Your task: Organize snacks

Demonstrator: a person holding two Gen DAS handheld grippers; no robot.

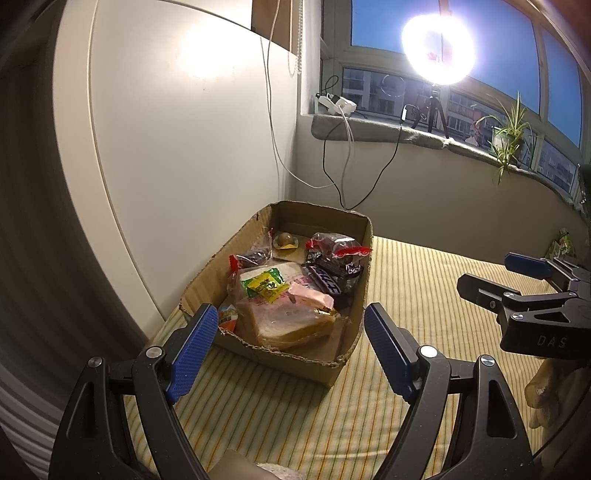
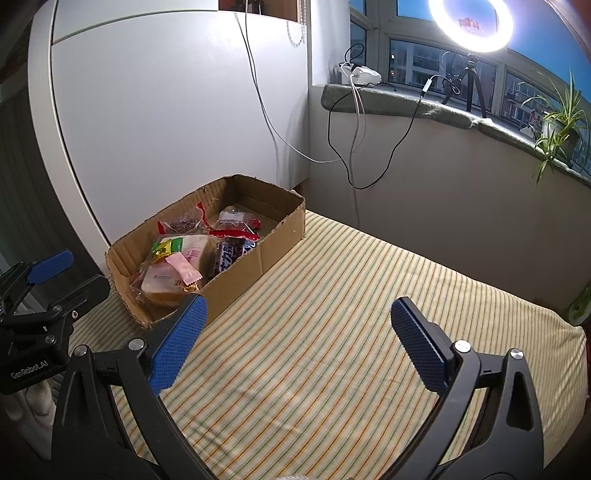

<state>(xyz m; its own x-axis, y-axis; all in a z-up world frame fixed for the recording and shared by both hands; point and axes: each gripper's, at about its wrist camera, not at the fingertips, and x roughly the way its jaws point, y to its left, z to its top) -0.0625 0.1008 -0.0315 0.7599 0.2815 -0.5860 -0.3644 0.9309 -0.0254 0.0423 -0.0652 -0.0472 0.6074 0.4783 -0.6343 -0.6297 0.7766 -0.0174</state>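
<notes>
Cardboard box [image 1: 343, 347], open-topped and torn along its rim, set on a striped yellow-green cloth [image 2: 332, 314] against a white cabinet panel [image 1: 184, 147]. From the left wrist view, straight into the box: one bagged sandwich [image 1: 291, 325] at the near end, one green-and-yellow sachet [image 1: 264, 284] and one pink candy wrapper [image 1: 314, 299] lying on it, one dark chocolate bar [image 1: 327, 278] beside it on the right, two red-trimmed clear packets of dark fruit [image 1: 338, 247] toward the far end, one small round sweet on a yellow wrapper [image 1: 284, 242] near the back wall, and a slip of colourful packaging [image 1: 227, 317] wedged at the near left corner. From the right wrist view, the same box [image 2: 258, 254] seen from its right side, the round sweet and the corner packaging hidden, but much more bare cloth stretching to the right, plus a green packet [image 2: 580, 306] at the far right edge. Left claw [image 1: 286, 350] spread wide and holding nothing, hovering just short of the box's near end, pads [image 1: 192, 350] flanking that end in view. Right claw [image 2: 299, 343] likewise wide apart and empty, over bare cloth, box ahead and to its left. Each claw visible in the other's view: right one [image 1: 517, 288] at the left view's right edge, left one [image 2: 51, 273] at the right view's left edge. One ring light [image 2: 471, 24] on a tripod and one potted plant [image 2: 557, 125] on the windowsill behind.
</notes>
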